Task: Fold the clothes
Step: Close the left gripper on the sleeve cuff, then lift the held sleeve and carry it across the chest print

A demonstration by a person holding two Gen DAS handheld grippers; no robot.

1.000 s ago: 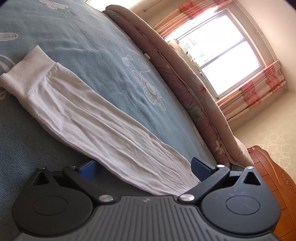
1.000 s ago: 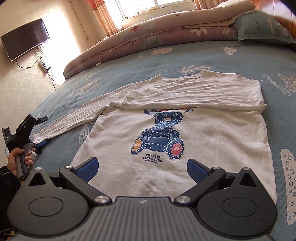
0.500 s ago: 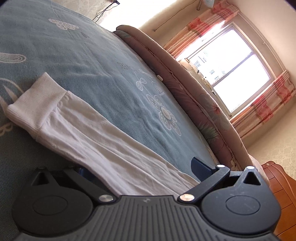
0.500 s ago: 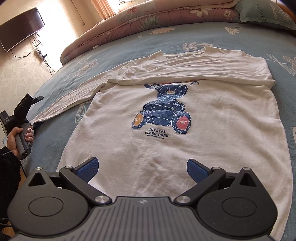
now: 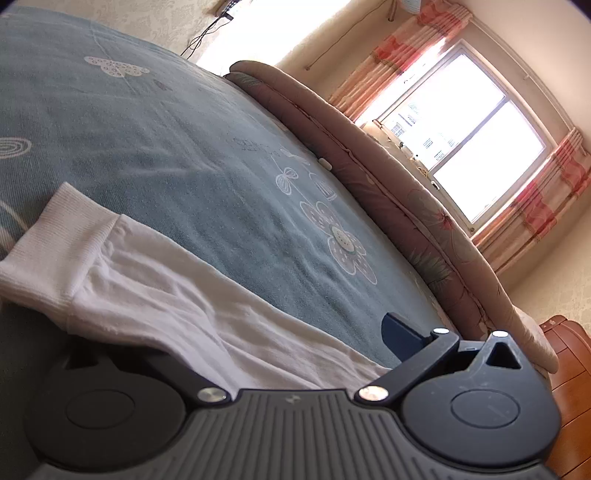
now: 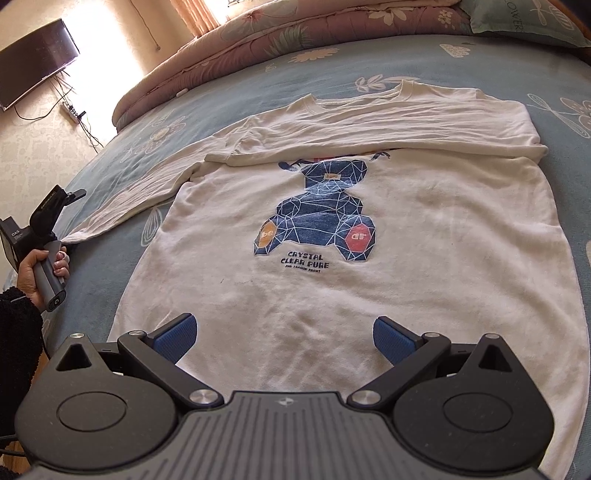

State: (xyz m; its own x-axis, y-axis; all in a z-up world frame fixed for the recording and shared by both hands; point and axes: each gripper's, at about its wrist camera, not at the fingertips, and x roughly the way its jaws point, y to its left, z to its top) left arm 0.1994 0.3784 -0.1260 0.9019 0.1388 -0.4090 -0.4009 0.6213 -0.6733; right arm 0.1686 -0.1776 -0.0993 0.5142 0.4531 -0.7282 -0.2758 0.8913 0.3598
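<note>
A white sweatshirt [image 6: 406, 295] with a blue bear print lies flat on the blue bedsheet [image 6: 229, 96]. One sleeve is folded across its chest. The other sleeve [image 6: 136, 199] stretches out left toward my left gripper [image 6: 51, 210], which a hand [image 6: 33, 269] holds. In the left wrist view that sleeve [image 5: 166, 295], with its ribbed cuff [image 5: 55, 243], runs between the wide-apart fingers of my left gripper [image 5: 284, 332] and hides the left finger. My right gripper [image 6: 284, 336] is open just above the shirt's hem, with nothing in it.
A rolled floral quilt [image 6: 295, 33] lines the bed's far side, with a green pillow [image 6: 517, 18] at the right. A television [image 6: 37, 62] hangs on the wall. A window [image 5: 469, 140] with curtains and a wooden headboard [image 5: 569, 369] show in the left wrist view.
My left gripper has dropped lower along the sleeve, which now covers its left finger. My right gripper has moved forward and down over the shirt's hem.
</note>
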